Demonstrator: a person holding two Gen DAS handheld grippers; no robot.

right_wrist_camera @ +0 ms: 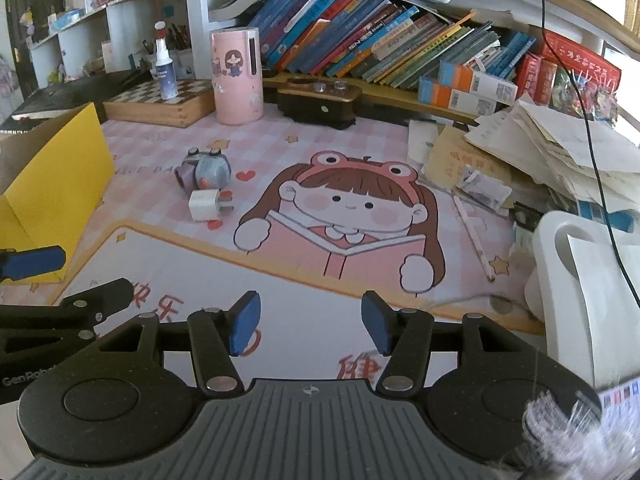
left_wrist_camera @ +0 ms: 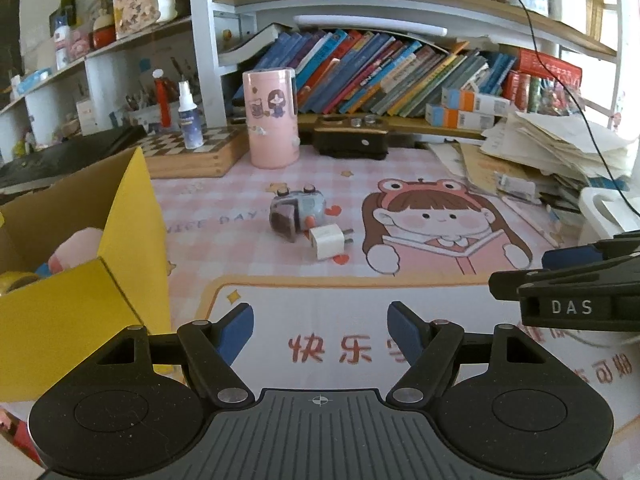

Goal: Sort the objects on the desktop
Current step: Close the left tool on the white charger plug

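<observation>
**Both tools spread, empty, over the desk**

The left tool [left_wrist_camera: 320,330] and right tool [right_wrist_camera: 310,326] hold nothing. Ahead of both lie a white charger [left_wrist_camera: 328,242] touching a small toy camera [left_wrist_camera: 296,210]. A yellow box [left_wrist_camera: 80,280] stands left of the left tool.

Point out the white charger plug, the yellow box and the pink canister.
white charger plug [left_wrist_camera: 326,242], left wrist view, on its white body.
yellow box [left_wrist_camera: 132,216], left wrist view, on its raised yellow flap.
pink canister [right_wrist_camera: 236,80], right wrist view, on its front wall.

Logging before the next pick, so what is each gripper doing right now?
Left gripper: open, holding nothing, above the pink cartoon desk mat.
Right gripper: open, holding nothing.
</observation>
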